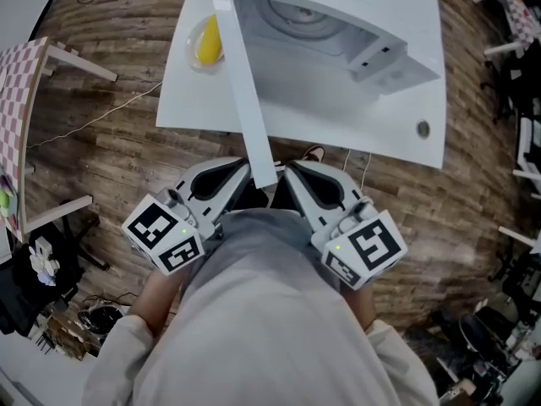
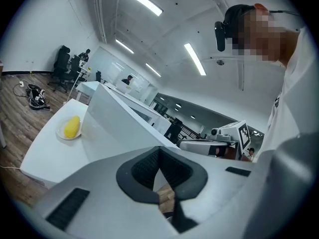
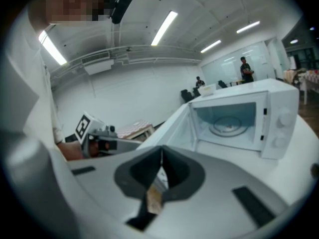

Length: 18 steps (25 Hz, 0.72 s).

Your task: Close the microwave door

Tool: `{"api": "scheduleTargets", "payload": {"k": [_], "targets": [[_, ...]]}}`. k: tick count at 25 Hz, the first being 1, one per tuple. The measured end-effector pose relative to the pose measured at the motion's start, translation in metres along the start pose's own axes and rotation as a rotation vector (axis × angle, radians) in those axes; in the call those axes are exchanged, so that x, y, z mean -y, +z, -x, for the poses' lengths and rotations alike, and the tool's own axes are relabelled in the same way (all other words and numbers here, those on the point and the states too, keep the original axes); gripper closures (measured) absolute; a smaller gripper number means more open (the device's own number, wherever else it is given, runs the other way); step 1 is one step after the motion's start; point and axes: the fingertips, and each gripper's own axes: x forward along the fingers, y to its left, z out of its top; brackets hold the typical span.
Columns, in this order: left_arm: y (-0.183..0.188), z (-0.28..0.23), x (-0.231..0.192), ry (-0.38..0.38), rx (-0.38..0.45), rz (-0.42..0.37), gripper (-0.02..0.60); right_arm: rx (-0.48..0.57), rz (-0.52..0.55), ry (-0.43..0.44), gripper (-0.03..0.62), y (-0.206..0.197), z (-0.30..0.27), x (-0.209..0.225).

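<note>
A white microwave (image 1: 338, 24) stands on a white table (image 1: 203, 108), its cavity and glass turntable showing. Its door (image 1: 249, 91) is swung wide open and reaches past the table's near edge towards me. Both grippers are held low against my body, one on each side of the door's free end. The left gripper (image 1: 241, 180) is shut with nothing in it; from it I see the door's outer face (image 2: 119, 128). The right gripper (image 1: 296, 180) is also shut and empty; from it I see the open cavity (image 3: 234, 123) and the door's inner side (image 3: 174, 131).
A plate with a yellow item (image 1: 207, 42) lies on the table left of the microwave. A small round object (image 1: 423, 128) sits near the table's right front. A checkered table (image 1: 21, 100) stands at the left, chairs at the right, a cable on the wooden floor.
</note>
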Motion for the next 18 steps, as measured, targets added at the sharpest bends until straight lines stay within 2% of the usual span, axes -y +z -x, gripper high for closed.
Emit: {"api": "scheduleTargets", "payload": {"k": [18], "targets": [[0.001,-0.038,0.016,-0.053,-0.032,-0.002,0.568,0.002,-0.058,-0.044,0.571,0.003,0.024,0.036]]}}
